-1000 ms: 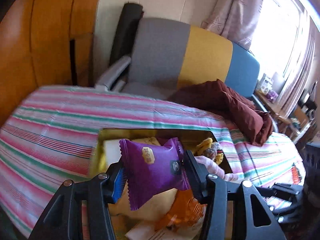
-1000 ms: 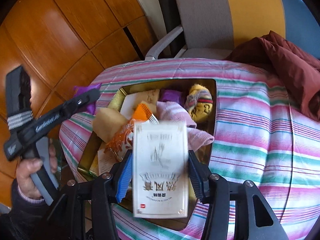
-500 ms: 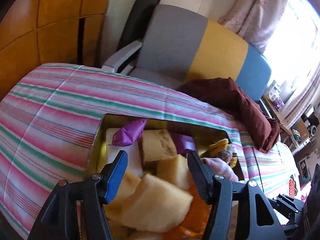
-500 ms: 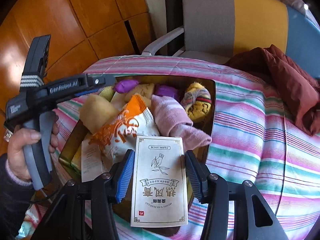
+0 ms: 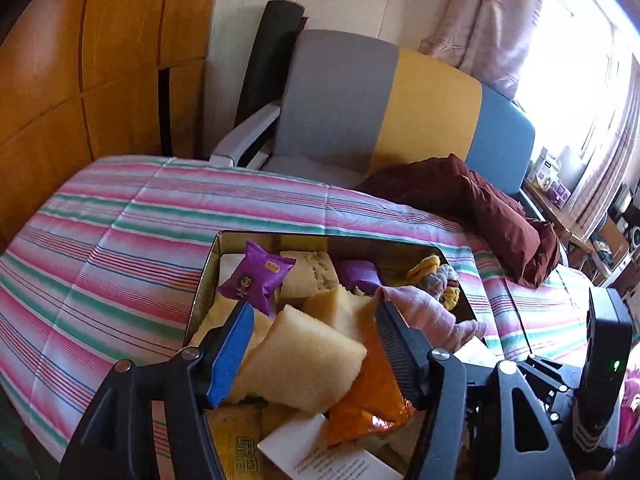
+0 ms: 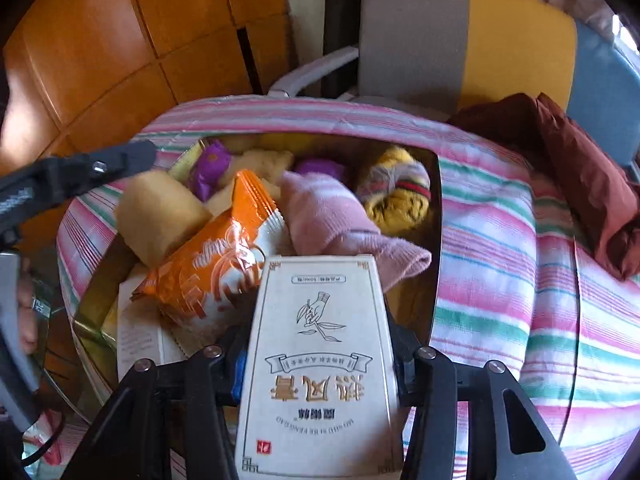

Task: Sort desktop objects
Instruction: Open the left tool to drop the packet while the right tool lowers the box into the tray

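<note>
The right tool (image 6: 316, 364) clamps a stiff, light cream cardboard tea box (image 6: 320, 364) by its long sides, just short of the gold metal tin (image 6: 438, 216); that firm edge grip suits it. The left tool (image 5: 316, 340) is opening, empty, over soft sponges

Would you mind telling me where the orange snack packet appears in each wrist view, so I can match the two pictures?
Left wrist: orange snack packet at bottom centre, half under a yellow sponge.
Right wrist: the packet left of centre, beside the white box.
Shared landmark: the pink sock beside it.
</note>
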`<state>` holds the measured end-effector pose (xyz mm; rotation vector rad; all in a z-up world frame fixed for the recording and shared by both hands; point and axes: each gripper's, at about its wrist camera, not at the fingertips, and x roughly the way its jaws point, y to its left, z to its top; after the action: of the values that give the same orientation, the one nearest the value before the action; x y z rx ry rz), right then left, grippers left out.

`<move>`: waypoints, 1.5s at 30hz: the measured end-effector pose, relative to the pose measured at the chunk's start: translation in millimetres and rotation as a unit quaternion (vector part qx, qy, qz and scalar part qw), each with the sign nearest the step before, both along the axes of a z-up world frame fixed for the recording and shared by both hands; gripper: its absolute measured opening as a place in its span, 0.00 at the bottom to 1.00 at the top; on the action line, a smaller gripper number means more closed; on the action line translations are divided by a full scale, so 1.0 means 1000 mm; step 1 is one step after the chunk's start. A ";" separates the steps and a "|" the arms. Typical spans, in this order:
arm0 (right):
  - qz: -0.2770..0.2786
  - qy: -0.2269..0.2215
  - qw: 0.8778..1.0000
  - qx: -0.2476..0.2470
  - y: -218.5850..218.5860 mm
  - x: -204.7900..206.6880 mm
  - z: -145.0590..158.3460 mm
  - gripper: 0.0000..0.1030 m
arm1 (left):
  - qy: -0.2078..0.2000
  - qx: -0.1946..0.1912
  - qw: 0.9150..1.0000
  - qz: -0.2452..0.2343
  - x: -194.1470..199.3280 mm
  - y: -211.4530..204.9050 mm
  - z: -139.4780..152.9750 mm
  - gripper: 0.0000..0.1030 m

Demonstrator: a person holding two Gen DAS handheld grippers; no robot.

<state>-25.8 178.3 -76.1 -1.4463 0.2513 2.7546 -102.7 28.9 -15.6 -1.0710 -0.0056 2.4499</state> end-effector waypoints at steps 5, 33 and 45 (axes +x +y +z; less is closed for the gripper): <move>0.002 0.013 1.000 -0.018 0.001 0.011 0.008 0.66 | 0.009 -0.006 1.000 0.005 0.011 -0.001 0.004 0.64; 0.023 0.034 0.999 0.028 -0.019 0.040 0.015 0.41 | 0.055 -0.048 0.997 0.028 0.065 -0.008 0.013 0.79; 0.031 0.026 0.998 0.043 -0.021 0.010 0.003 0.41 | 0.071 -0.066 0.994 0.047 0.079 -0.009 0.020 0.79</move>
<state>-15.3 157.0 -73.0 -1.3857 0.0888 2.8160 -23.7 19.9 4.5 -0.9680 0.1558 2.6375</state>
